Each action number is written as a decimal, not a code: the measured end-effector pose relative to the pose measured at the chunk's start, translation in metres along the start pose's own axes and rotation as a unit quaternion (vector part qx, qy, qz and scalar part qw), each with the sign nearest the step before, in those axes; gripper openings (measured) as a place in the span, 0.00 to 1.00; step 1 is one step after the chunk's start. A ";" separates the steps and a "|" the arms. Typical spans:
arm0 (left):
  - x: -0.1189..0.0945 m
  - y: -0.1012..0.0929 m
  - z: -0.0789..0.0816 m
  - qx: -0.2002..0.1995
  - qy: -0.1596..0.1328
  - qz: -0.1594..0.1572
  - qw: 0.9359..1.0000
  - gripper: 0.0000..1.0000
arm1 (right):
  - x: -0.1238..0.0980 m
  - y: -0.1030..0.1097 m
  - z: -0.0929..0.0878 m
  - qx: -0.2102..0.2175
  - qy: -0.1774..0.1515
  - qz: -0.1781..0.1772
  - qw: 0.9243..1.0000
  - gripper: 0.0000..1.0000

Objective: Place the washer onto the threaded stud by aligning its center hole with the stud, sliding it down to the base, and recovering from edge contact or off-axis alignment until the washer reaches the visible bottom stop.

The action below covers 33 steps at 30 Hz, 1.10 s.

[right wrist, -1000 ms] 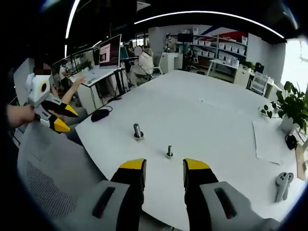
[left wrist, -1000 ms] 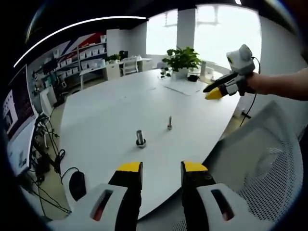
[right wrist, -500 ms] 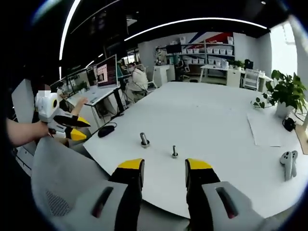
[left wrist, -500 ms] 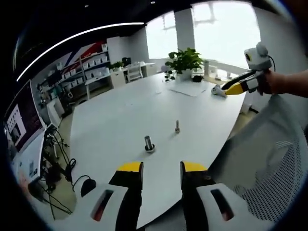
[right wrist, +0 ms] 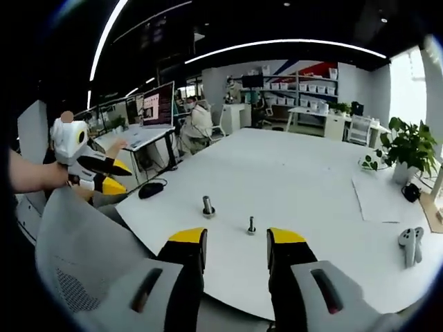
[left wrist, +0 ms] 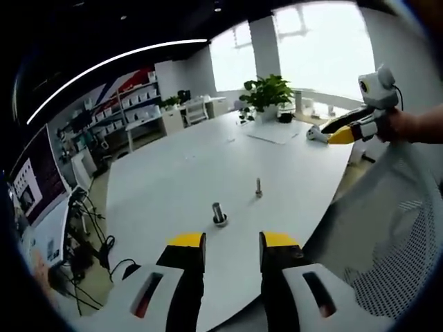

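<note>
Left gripper view first: the left gripper (left wrist: 229, 243) sits low over the near edge of the white counter (left wrist: 180, 180), its yellow-tipped fingers (left wrist: 187, 242) apart with nothing between them. Just past them on the counter stands the larger threaded stud (left wrist: 219, 214) on its round base, and a little beyond it a smaller bolt (left wrist: 259, 187); whether a washer sits on either is too small to tell. The right gripper (left wrist: 344, 130) is held in a hand (left wrist: 405, 126) off beyond the bolt, above a mesh chair back (left wrist: 387, 228), its fingers close together. Over to the right gripper view: the right gripper (right wrist: 235, 241) has its fingers parted and empty, the threaded stud (right wrist: 207, 206) and bolt (right wrist: 251, 225) standing just ahead. The left gripper (right wrist: 104, 176) hovers well beyond the stud, fingers spread, near a mouse (right wrist: 149, 189).
</note>
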<state>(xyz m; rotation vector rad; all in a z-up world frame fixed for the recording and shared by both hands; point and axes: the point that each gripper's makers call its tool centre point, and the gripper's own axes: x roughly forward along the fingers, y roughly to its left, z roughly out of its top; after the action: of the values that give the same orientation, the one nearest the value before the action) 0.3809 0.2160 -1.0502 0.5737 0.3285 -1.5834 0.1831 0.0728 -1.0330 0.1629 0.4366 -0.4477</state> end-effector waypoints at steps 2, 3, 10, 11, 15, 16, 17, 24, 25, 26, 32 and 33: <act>0.000 0.003 -0.002 0.002 0.001 0.002 1.000 0.29 | 0.002 -0.002 -0.005 0.002 0.009 -0.001 1.000 0.38; 0.000 0.004 -0.001 0.000 -0.003 0.005 1.000 0.29 | 0.002 0.000 -0.007 -0.002 0.013 -0.001 1.000 0.39; -0.009 0.014 0.008 -0.027 -0.035 0.020 0.999 0.29 | 0.006 0.004 -0.013 -0.016 0.016 0.006 1.000 0.45; -0.009 0.012 0.011 -0.031 -0.037 0.020 0.999 0.29 | 0.006 0.004 -0.014 -0.016 0.020 0.006 1.000 0.45; -0.008 0.012 0.008 -0.031 -0.033 0.018 0.999 0.29 | 0.005 0.003 -0.018 -0.008 0.026 0.004 1.000 0.45; -0.007 0.013 0.007 -0.031 -0.033 0.018 0.999 0.29 | 0.005 0.002 -0.018 -0.001 0.026 0.002 1.000 0.45; -0.008 0.010 0.007 -0.034 -0.029 0.016 0.999 0.29 | 0.004 0.002 -0.018 0.001 0.026 0.001 1.000 0.45; -0.008 0.011 0.001 -0.044 -0.019 0.013 0.999 0.28 | 0.004 0.000 -0.015 0.009 0.015 -0.007 1.000 0.51; -0.008 0.011 0.001 -0.043 -0.019 0.013 0.999 0.28 | 0.004 0.000 -0.016 0.009 0.017 -0.008 1.000 0.51; -0.008 0.012 0.000 -0.042 -0.020 0.014 0.999 0.28 | 0.004 0.000 -0.016 0.007 0.017 -0.009 1.000 0.51; -0.007 0.012 -0.001 -0.042 -0.016 0.012 0.999 0.28 | 0.004 -0.001 -0.015 0.007 0.011 -0.013 1.000 0.51; -0.007 0.011 0.000 -0.043 -0.016 0.011 0.999 0.28 | 0.004 -0.002 -0.019 0.008 0.022 -0.016 1.000 0.51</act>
<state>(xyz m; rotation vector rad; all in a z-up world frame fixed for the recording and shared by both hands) 0.3914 0.2210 -1.0447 0.4835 0.3645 -1.5477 0.1784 0.0740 -1.0517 0.1830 0.4800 -0.4790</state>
